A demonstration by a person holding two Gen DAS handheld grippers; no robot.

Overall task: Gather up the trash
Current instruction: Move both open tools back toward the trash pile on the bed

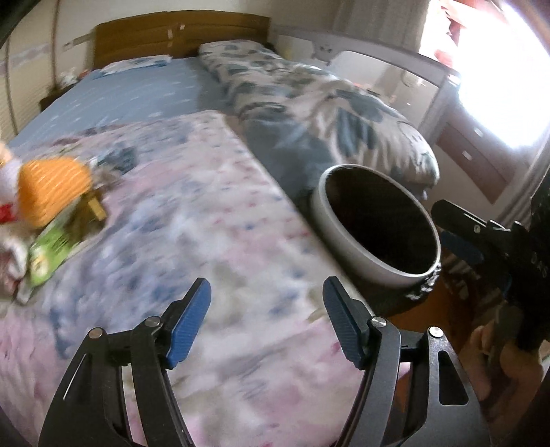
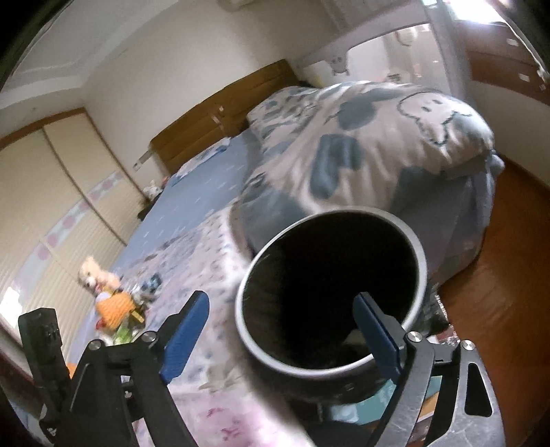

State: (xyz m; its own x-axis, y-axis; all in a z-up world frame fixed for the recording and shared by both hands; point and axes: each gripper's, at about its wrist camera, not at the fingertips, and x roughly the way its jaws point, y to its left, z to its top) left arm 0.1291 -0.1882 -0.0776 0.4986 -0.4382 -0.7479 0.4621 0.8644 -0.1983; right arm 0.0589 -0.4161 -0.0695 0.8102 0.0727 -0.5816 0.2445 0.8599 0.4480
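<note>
While hovering above the pink floral blanket at the foot of the bed, left hand-held gripper spread wide, blue pads well apart, nothing between them and nothing touched. Beside the bed's edge, to its right, a dark trash bin with a pale rim, mouth tilted toward the cameras. Over that bin, right hand-held gripper also spread wide: left pad outside the rim on the blanket side, right pad seen against the dark inside of the bin; actual contact with the rim impossible to tell through the blur. Gripping nothing. Inside the bin, near the bottom, a pale scrap barely visible. Far off on the left side of the blanket, a cluster of trash: an orange wrapper and a green packet lying close together, next to a small plush toy. Further up the bed, a folded blue-and-white quilt near the wooden headboard.
</note>
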